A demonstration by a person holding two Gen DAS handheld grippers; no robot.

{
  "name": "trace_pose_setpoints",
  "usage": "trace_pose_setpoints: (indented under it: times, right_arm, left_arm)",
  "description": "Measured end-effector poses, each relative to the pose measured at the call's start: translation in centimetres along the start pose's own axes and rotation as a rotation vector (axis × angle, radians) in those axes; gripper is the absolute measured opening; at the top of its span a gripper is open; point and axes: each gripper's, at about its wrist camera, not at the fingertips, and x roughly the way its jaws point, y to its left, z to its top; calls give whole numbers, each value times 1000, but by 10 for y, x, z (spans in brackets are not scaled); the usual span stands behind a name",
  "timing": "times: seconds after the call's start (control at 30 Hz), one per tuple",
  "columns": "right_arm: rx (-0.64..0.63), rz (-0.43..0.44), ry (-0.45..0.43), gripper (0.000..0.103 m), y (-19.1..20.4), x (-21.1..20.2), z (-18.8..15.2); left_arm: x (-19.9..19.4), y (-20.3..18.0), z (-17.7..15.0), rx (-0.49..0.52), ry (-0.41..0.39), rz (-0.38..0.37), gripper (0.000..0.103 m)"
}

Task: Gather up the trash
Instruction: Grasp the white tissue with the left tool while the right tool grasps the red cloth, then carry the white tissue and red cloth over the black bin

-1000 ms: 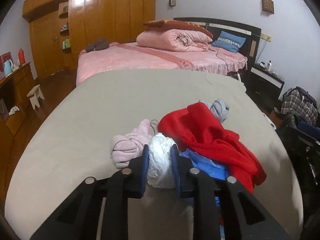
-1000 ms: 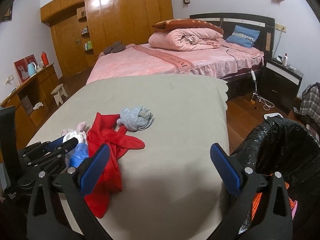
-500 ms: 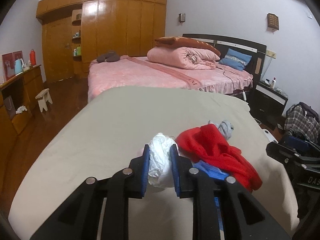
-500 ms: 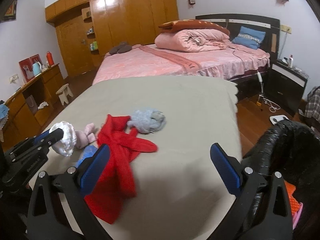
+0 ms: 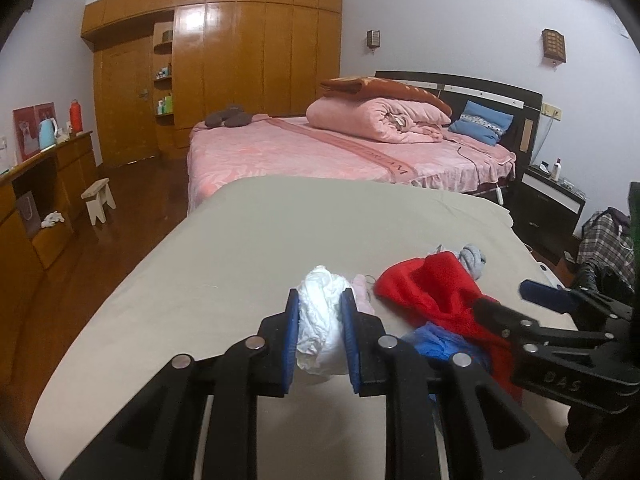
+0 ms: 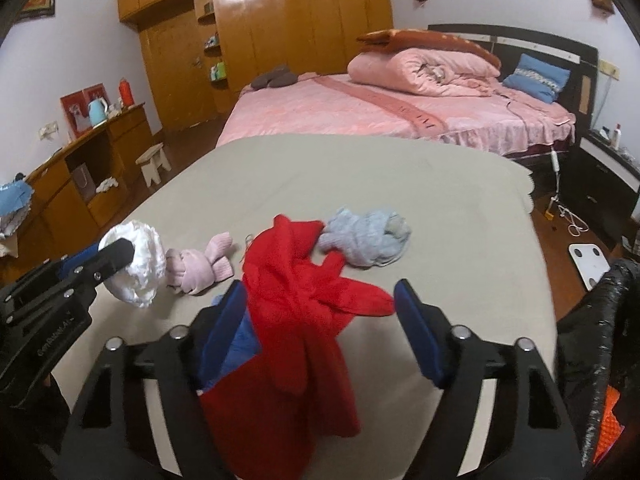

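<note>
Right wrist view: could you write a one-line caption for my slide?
Right gripper, fingers apart, straddles red cloth on the beige bed; left gripper holds white crumpled trash.

My right gripper (image 6: 320, 316) has been closing over the red cloth (image 6: 296, 300) — not squeezing it. My left gripper (image 6: 116, 256) holds a white wad (image 6: 140, 268).

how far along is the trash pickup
Done: some orange trash already sits in the black bin bag. In hand: the left tool clamps a white crumpled wad. Left: the blue plastic scrap under the red garment, which the closing right tool straddles.
</note>
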Motion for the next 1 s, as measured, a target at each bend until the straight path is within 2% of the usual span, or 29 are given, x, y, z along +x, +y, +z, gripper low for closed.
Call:
trace_pose_setpoints:
  times: [0.1,0.17,0.2,0.23,0.4,1.0]
  right_arm:
    - [-14,27,23,49,4,5,0]
    - [-23,55,47,34,5,9,1]
    - [-26,66,54,21,6,9,1]
    - [-30,71,55,14,6,8,0]
    - [-22,90,24,10,2,-5,5]
    - [3,119,-123,10,-24,-76,36]
  left_arm:
    - [0,-2,-1,2,0,1,21]
    - [0,-3,-1,0,2,0,21]
    - [0,-3,0,-1,2,0,21]
    - [0,-4,0,-2,2,0,21]
    - [-1,-5,1,7,-4,-3,21]
    - [-29,-35,28,31,-75,-72,21]
